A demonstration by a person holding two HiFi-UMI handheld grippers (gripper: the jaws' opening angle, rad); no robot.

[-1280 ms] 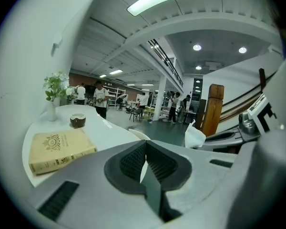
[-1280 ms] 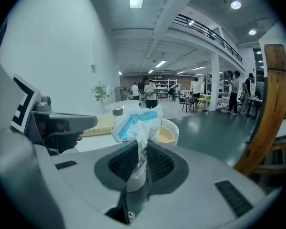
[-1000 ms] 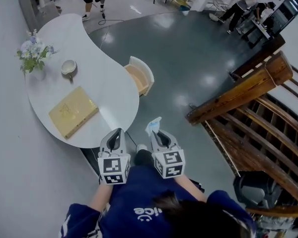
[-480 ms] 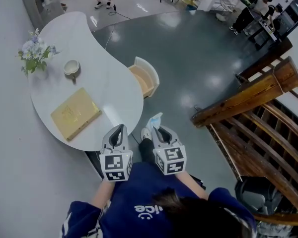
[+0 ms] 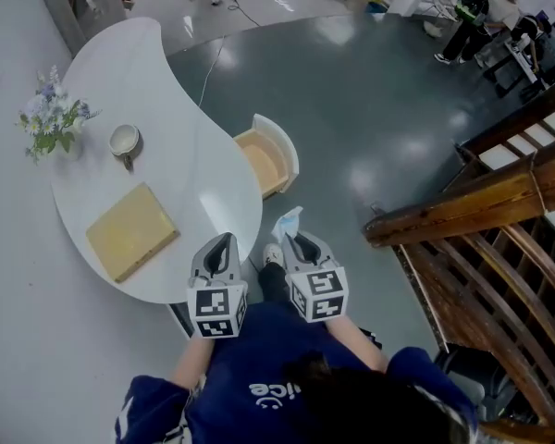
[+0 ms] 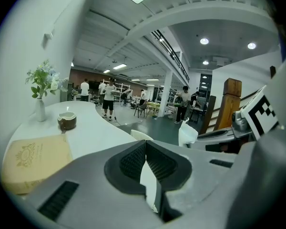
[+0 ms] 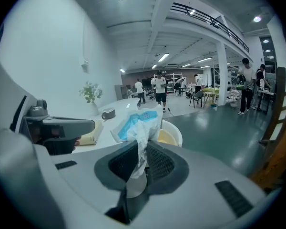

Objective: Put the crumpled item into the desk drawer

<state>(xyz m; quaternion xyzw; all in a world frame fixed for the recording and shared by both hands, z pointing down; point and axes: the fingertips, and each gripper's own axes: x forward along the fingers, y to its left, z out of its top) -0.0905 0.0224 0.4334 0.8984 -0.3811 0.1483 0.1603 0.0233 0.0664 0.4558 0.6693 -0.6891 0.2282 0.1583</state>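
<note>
My right gripper [image 5: 292, 240] [image 7: 142, 161] is shut on a crumpled white and blue wrapper [image 7: 136, 124] [image 5: 286, 224], which sticks up from between its pads. The desk drawer [image 5: 266, 158] [image 7: 168, 135] stands pulled out from the right side of the white curved desk [image 5: 176, 155], its tan inside showing, a short way ahead of the wrapper. My left gripper [image 5: 220, 250] [image 6: 145, 162] hangs beside the right one near the desk's near edge, its jaws shut with nothing between them.
On the desk lie a tan book [image 5: 129, 230], a small cup [image 5: 124, 141] and a vase of flowers [image 5: 46, 118]. A wooden stair rail [image 5: 481, 202] runs along the right. People stand far back in the hall [image 5: 490, 12]. The floor is dark grey.
The whole view has shifted: the desk and drawer now sit slightly nearer and lower in the head view. Both grippers keep their places side by side, the wrapper still held.
</note>
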